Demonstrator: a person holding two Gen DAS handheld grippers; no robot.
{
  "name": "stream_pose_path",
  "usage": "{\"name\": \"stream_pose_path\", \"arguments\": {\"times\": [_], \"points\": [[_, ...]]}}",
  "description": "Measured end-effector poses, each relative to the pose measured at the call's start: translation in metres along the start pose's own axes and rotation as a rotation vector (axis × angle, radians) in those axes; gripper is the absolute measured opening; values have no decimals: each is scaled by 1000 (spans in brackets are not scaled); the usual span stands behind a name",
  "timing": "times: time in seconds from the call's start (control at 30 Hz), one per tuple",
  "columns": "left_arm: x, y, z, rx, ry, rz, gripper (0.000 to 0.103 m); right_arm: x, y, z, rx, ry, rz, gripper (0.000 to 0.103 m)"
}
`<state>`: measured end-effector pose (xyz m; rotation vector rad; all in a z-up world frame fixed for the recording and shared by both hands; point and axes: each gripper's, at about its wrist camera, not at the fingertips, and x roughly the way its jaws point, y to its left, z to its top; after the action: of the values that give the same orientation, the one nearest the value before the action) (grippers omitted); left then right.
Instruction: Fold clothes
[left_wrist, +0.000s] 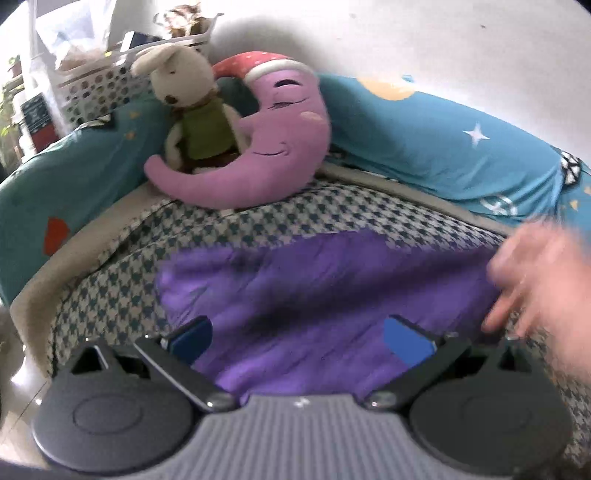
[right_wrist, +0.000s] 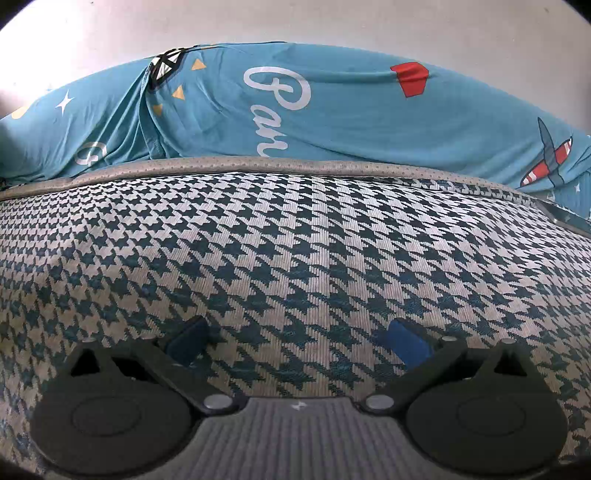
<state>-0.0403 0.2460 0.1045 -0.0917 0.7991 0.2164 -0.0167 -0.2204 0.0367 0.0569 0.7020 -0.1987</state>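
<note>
Both grippers stand wide and hold nothing: my left gripper (left_wrist: 297, 338) hovers over the purple garment (left_wrist: 317, 295) spread on the houndstooth mattress (right_wrist: 288, 236), my right gripper (right_wrist: 297, 339) over bare mattress. It looks thin, soft, limp; I would pinch a hem corner.

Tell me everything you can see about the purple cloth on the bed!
The purple cloth looks soft and thin. It lies spread out, mostly flat with a few wrinkles, on the houndstooth bed cover. Its far edge is uneven. The left gripper hangs open right over its near part, holding nothing. A blurry bare hand touches its right edge. It only shows in the left wrist view, so its near edge is hidden.
</note>
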Motion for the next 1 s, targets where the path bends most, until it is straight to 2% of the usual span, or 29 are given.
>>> {"name": "stream_pose_path", "arguments": {"times": [0.07, 0.1, 0.13, 0.2, 0.33, 0.43, 0.57, 0.87, 1.0], "points": [[-3, -8, -2, 16, -7, -30, 103, 0, 0, 0, 0, 0, 0, 103], [-7, -12, -3, 19, -29, -69, 103, 0, 0, 0, -2, -3, -1, 103], [-11, -16, -4, 20, -52, -110, 103, 0, 0, 0, -8, -11, -3, 103], [-23, -21, -5, -1, -102, -236, 103, 0, 0, 0, -8, -11, -3, 103], [-21, -48, -12, 70, -43, -253, 103, 0, 0, 0, -8, -11, -3, 103], [-25, -67, -22, 144, -45, -266, 103, 0, 0, 0, -8, -12, -4, 103], [-25, -91, -36, 252, -59, -225, 103, 0, 0, 0, -7, -12, -4, 103], [-14, -114, -49, 311, -23, -216, 103, 0, 0, -1, -9, -11, -7, 103], [-13, -124, -56, 343, -9, -239, 103, -1, 0, -1, -10, -11, -8, 103]]}}
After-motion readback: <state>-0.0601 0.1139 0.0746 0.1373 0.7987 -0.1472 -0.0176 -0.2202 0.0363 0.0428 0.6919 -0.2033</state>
